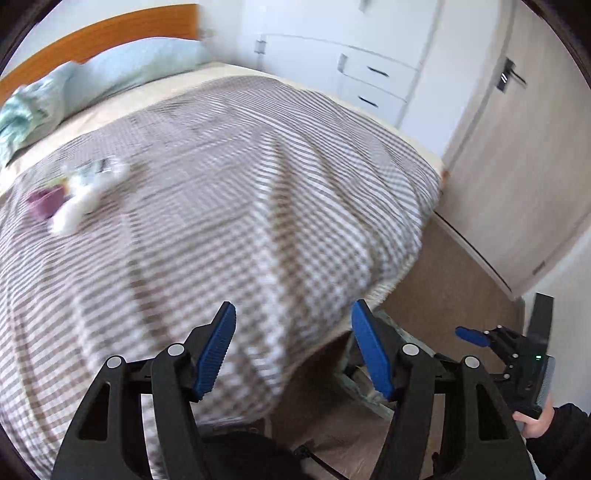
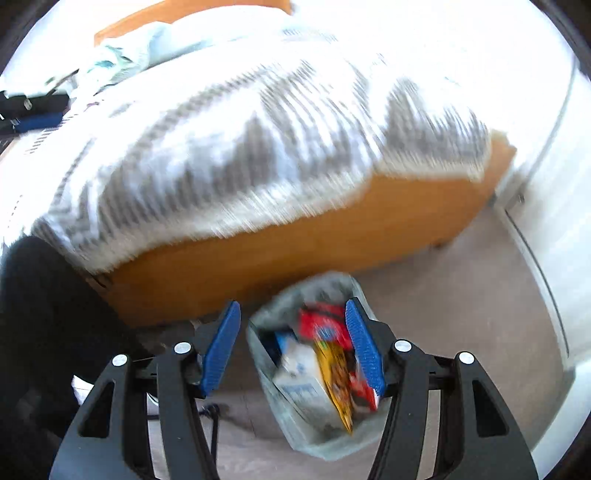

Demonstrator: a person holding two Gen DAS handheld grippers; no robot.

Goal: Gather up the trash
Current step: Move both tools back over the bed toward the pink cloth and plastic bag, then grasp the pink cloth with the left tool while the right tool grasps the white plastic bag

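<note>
In the left wrist view, loose trash lies on the checked blanket [image 1: 229, 206] at the far left: crumpled white tissue [image 1: 79, 206] and a purple scrap [image 1: 44, 203], both blurred. My left gripper [image 1: 293, 347] hangs open over the bed's near corner, well short of them, with nothing between its fingers. In the right wrist view, a lined bin [image 2: 291, 421] stands on the floor by the bed frame. It holds a red packet [image 2: 321, 325], a yellow packet [image 2: 334, 376] and a white carton [image 2: 303, 384]. My right gripper [image 2: 293, 350] is open above the bin and holds nothing.
The wooden bed frame [image 2: 280, 251] runs behind the bin. A pale blue pillow [image 1: 122, 74] and headboard [image 1: 110, 29] lie at the far end. White drawers [image 1: 373, 85] and a door [image 1: 517, 177] stand to the right. A dark trouser leg [image 2: 44, 302] is at left.
</note>
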